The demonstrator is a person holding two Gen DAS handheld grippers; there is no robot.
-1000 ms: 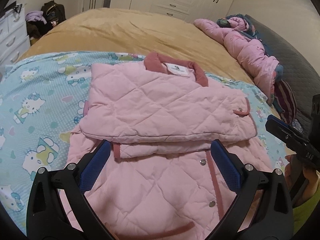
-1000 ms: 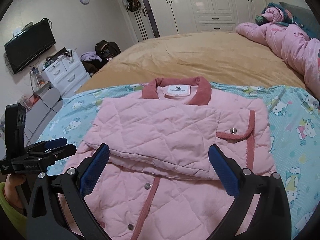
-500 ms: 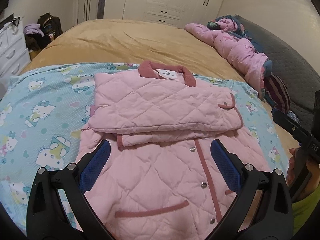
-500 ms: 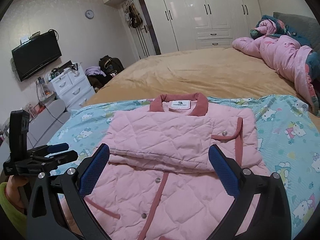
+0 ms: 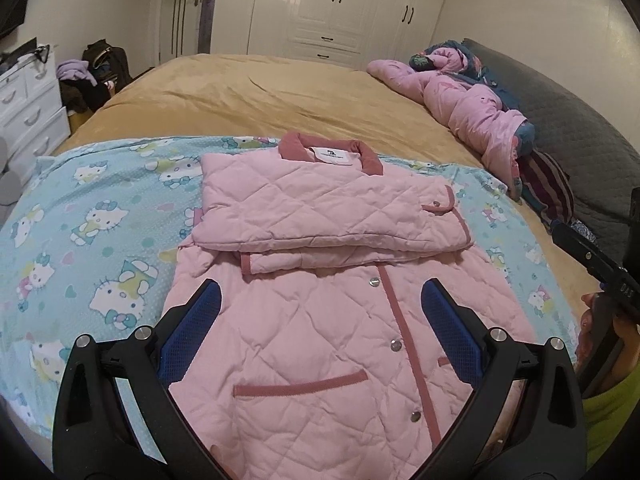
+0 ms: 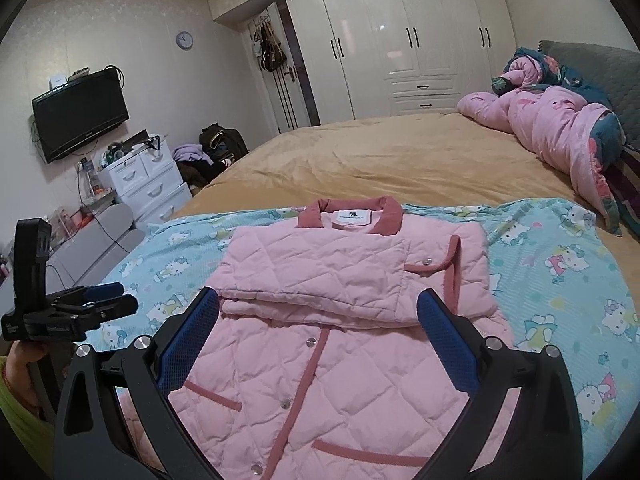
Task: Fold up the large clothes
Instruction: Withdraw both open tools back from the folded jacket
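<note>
A pink quilted jacket (image 5: 320,320) with a dark pink collar (image 5: 330,152) lies flat on a blue cartoon-print sheet (image 5: 100,240) on the bed. Both sleeves are folded across its chest in a stacked band (image 5: 320,224). The lower front with snaps and pockets lies open toward me. My left gripper (image 5: 320,328) is open and empty, hovering above the jacket's lower half. My right gripper (image 6: 318,340) is open and empty over the same part of the jacket (image 6: 320,380). Each gripper shows at the edge of the other's view, the left one (image 6: 92,304) and the right one (image 5: 584,256).
A tan blanket (image 5: 260,96) covers the far bed. A bundled pink duvet (image 5: 460,100) lies at the right by a grey headboard (image 5: 580,128). White drawers (image 6: 148,184) and a wall TV (image 6: 80,116) stand left. White wardrobes (image 6: 400,40) line the back wall.
Both grippers have pulled back and risen from the jacket, so more of its lower front, pockets and hem area now shows. Both stay open and empty.
</note>
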